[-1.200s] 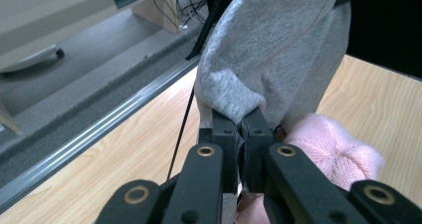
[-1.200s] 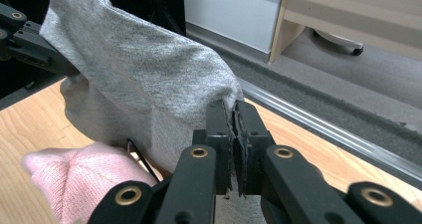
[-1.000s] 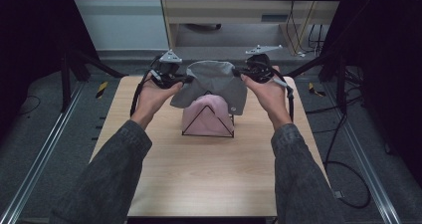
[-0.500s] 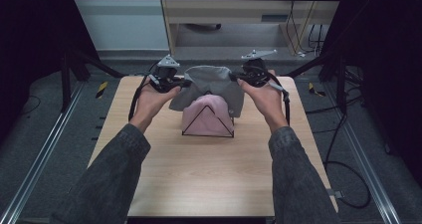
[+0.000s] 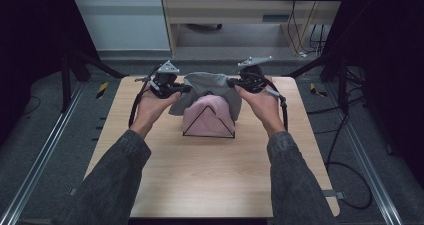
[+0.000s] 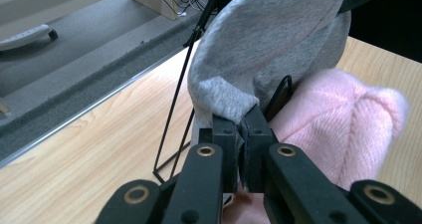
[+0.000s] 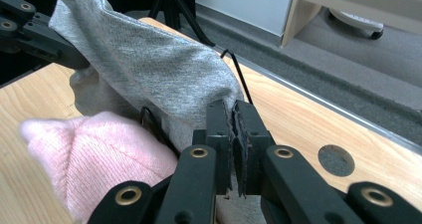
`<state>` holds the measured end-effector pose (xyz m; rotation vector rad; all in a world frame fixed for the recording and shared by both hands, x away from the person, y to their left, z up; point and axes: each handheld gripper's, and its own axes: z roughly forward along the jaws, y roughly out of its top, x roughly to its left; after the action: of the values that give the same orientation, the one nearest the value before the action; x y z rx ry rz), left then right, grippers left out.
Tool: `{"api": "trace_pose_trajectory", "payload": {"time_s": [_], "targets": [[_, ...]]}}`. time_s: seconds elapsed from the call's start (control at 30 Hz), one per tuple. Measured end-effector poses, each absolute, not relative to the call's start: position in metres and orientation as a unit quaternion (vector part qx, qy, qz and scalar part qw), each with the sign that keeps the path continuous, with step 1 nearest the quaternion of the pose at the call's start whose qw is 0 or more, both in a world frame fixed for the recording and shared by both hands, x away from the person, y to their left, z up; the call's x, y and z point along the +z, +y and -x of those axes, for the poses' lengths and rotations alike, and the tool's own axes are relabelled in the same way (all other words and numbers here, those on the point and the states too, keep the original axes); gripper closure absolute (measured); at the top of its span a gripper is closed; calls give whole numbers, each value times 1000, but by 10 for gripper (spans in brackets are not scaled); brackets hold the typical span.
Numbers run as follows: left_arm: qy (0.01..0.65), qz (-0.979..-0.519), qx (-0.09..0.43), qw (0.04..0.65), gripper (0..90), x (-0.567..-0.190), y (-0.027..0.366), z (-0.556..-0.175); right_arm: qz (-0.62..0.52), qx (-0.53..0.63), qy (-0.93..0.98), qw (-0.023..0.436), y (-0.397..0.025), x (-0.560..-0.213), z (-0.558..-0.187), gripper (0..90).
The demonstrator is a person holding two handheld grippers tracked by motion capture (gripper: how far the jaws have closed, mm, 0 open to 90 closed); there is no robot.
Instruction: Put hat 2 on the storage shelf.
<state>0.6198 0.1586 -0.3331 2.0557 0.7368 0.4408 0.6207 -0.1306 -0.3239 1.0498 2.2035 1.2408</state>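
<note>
Grey cloth (image 5: 210,85) slightly lower than before — both grippers clamped on it, no readable writing.

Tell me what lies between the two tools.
In the high view, the grey cloth spans from left tool to right tool, draped over a black wire rack holding pink cloth.

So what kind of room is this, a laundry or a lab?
Most likely a lab bench for recording handling work: a bare wooden table between metal floor rails, cables across grey carpet, and hand-held grippers, left gripper and right gripper, pinching a grey cloth.
</note>
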Motion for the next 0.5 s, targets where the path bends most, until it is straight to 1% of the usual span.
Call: {"api": "trace_pose_trajectory", "payload": {"time_s": [0.5], "targets": [[305,-827,171,441,873,-353,163,-613,-370,429,800,199,-124,-335,-615,865]]}}
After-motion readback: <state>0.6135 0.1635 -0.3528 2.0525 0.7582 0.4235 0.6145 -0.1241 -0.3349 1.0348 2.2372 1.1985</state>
